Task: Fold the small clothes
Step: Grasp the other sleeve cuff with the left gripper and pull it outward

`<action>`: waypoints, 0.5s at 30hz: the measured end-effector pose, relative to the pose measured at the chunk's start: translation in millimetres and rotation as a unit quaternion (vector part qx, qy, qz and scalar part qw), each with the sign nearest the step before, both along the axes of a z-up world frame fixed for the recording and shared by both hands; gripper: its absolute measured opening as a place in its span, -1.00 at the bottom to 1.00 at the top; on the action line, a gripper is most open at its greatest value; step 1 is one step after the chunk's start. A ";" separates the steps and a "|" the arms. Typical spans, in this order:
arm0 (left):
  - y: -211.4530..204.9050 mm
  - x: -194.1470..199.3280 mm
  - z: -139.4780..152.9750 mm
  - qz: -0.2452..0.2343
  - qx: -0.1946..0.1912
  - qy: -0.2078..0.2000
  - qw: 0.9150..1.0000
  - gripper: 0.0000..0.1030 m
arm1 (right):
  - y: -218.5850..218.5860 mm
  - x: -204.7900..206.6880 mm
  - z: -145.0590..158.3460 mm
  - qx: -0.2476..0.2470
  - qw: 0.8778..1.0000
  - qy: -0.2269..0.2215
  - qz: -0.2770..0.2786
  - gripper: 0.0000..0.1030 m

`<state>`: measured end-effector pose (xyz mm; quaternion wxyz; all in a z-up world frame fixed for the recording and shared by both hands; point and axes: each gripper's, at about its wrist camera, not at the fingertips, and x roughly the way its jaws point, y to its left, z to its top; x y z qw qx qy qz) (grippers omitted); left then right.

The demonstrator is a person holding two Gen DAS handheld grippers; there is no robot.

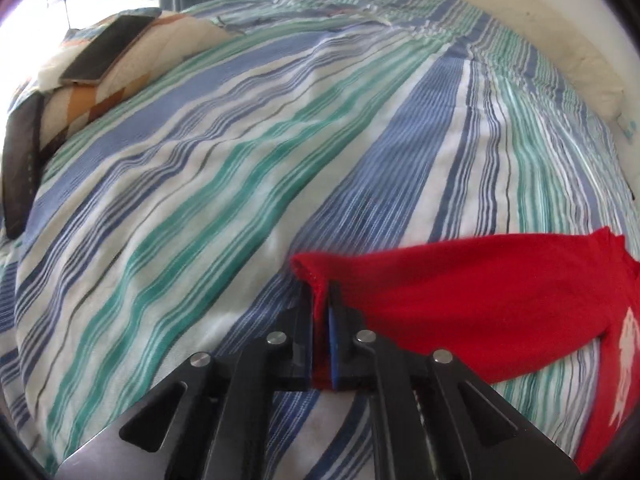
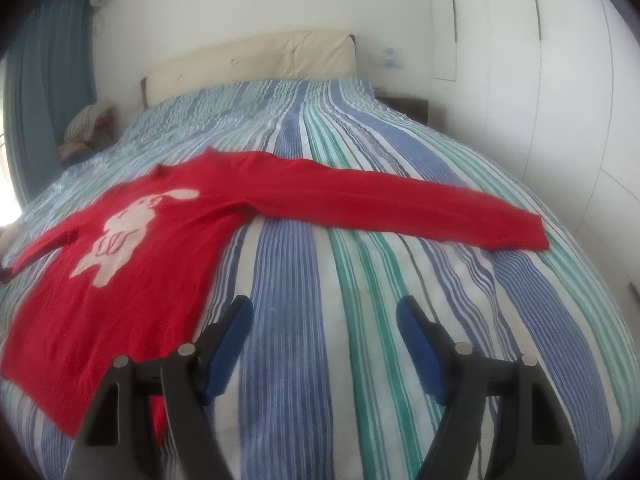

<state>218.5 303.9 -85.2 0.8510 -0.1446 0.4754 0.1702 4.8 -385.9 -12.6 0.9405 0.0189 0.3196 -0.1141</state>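
A small red sweater point(image 2: 132, 256) with a white rabbit on its chest lies flat on the striped bedspread point(image 2: 360, 280). One long sleeve point(image 2: 400, 208) stretches out to the right in the right wrist view. In the left wrist view my left gripper point(image 1: 322, 300) is shut on the cuff end of the other red sleeve point(image 1: 460, 300), with red knit pinched between its blue pads. My right gripper point(image 2: 324, 312) hovers open over bare bedspread, just right of the sweater's hem, nothing between its fingers.
In the left wrist view two phones point(image 1: 108, 48) point(image 1: 22, 164) rest on a patterned pillow point(image 1: 132, 80) at the left edge of the bed. A cream headboard point(image 2: 252, 64) closes off the far end, and white wardrobe doors point(image 2: 560, 80) stand to the right of the bed.
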 end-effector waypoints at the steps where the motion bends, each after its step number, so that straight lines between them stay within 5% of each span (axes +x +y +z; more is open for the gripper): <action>1: 1.1 0.1 -1.9 0.004 0.011 0.003 1.000 -0.92 | 0.9 0.2 -0.6 -0.002 1.000 0.001 0.000 0.43; 6: 8.5 4.9 -11.4 0.011 0.017 0.007 1.000 -0.90 | 0.1 3.8 -3.5 -0.002 1.000 0.009 0.000 0.43; 9: 8.1 -3.5 -3.3 0.005 0.014 -0.001 1.000 -0.67 | 0.3 2.4 -3.1 0.000 1.000 0.008 0.002 0.43; 11: 3.0 -16.9 10.3 0.006 0.027 -0.001 1.000 -0.20 | -1.2 2.1 -3.1 0.003 1.000 0.009 0.001 0.43; 13: -8.4 -39.1 27.4 0.001 0.039 -0.013 0.999 -0.03 | -3.2 1.7 -2.9 0.007 1.000 0.009 -0.001 0.43; 15: -29.8 -64.4 42.1 -0.039 0.010 -0.030 0.999 -0.03 | -5.5 0.7 -1.9 0.014 1.000 0.007 -0.003 0.43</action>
